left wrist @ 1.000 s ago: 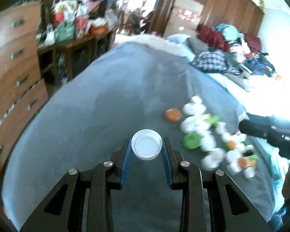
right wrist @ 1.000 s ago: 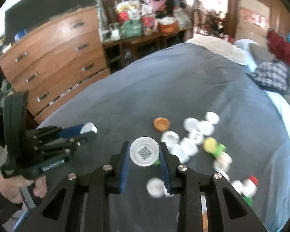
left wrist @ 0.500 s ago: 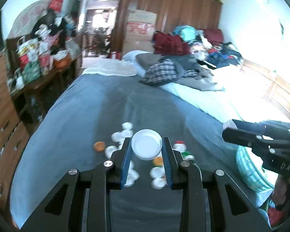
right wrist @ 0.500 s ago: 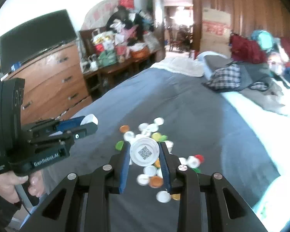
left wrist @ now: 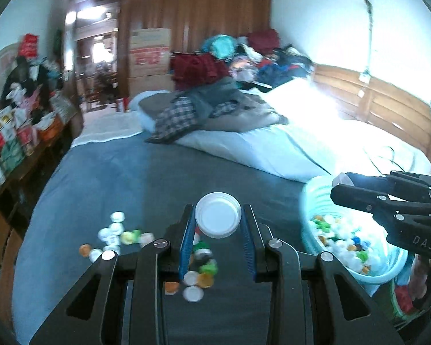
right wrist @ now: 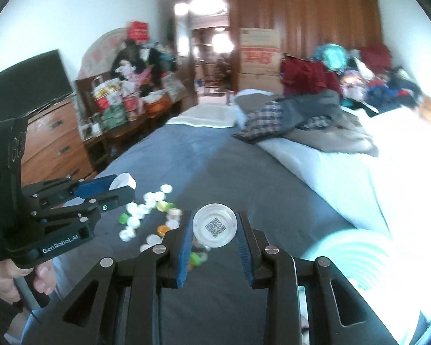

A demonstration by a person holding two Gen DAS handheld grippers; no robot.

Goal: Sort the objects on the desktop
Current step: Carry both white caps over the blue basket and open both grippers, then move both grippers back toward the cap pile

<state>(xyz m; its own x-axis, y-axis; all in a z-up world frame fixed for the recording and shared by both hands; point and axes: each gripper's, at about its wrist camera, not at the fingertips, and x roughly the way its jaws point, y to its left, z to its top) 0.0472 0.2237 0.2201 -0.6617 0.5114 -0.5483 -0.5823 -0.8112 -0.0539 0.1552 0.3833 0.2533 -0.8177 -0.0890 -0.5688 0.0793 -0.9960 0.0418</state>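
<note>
My left gripper (left wrist: 217, 227) is shut on a plain white lid (left wrist: 217, 214), held above the blue bedspread. My right gripper (right wrist: 214, 231) is shut on a white lid with a QR code (right wrist: 214, 228). Several loose bottle caps (left wrist: 116, 234) lie scattered on the bedspread below and to the left. A light teal basket (left wrist: 310, 198) holding several caps stands to the right; its rim shows in the right wrist view (right wrist: 359, 247). The right gripper reaches over the basket in the left wrist view (left wrist: 342, 185). The left gripper shows at the left of the right wrist view (right wrist: 123, 185).
A white duvet (left wrist: 287, 143) and a heap of clothes (left wrist: 215, 106) lie at the far side of the bed. A wooden dresser (right wrist: 51, 141) and a cluttered side table (right wrist: 129, 109) stand along the left. A wooden headboard (left wrist: 388, 106) is at the right.
Both grippers, each still holding its lid, have swung right from the cap pile toward the teal basket, which has come into view.
</note>
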